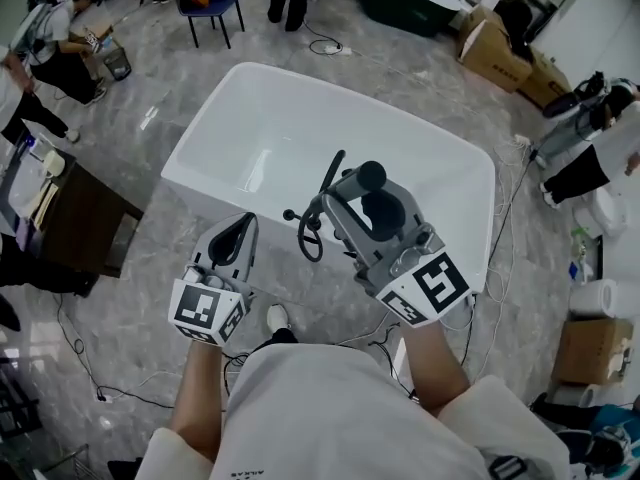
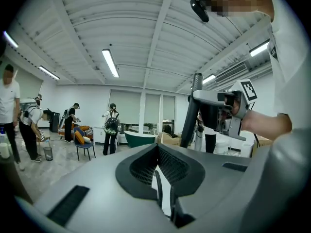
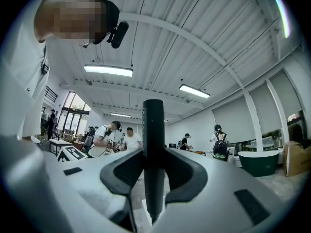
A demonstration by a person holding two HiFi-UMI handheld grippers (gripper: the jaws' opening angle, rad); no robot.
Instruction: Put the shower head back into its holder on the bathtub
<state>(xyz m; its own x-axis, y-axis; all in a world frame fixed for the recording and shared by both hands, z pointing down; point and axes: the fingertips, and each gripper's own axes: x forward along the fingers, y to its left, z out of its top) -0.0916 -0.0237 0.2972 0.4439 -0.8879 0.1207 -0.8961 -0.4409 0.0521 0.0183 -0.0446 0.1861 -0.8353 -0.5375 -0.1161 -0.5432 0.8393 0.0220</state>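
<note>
The person stands at the near side of a white bathtub (image 1: pixel 265 128), a gripper in each hand held out over its near rim.

The right gripper (image 3: pixel 153 154) pinches the shower head (image 3: pixel 153 130) – a slim black stick – about midway along its length, one jaw pressed on either side. In the right gripper view it stands upright between the jaws and rises well above them. In the head view it slants up past the jaw tips over the inside of the tub. A black hose (image 1: pixel 308 240) loops down from below the grip, just in front of the near rim. A small dark fitting (image 1: pixel 290 214) sits beside the loop, too small to tell what it is.

The left gripper (image 2: pixel 158 152) is beside the right one and apart from it. Its jaws are pressed together at the tips with only a thin slit behind them, and nothing is between them. It touches neither the shower head nor the hose.

Around the tub lies a grey marbled floor (image 1: pixel 150 98). A dark table (image 1: pixel 85 218) stands to the left, a blue chair (image 1: pixel 212 8) beyond the tub, cardboard boxes (image 1: pixel 500 53) to the far right, and several people stand along the edges of the room.
</note>
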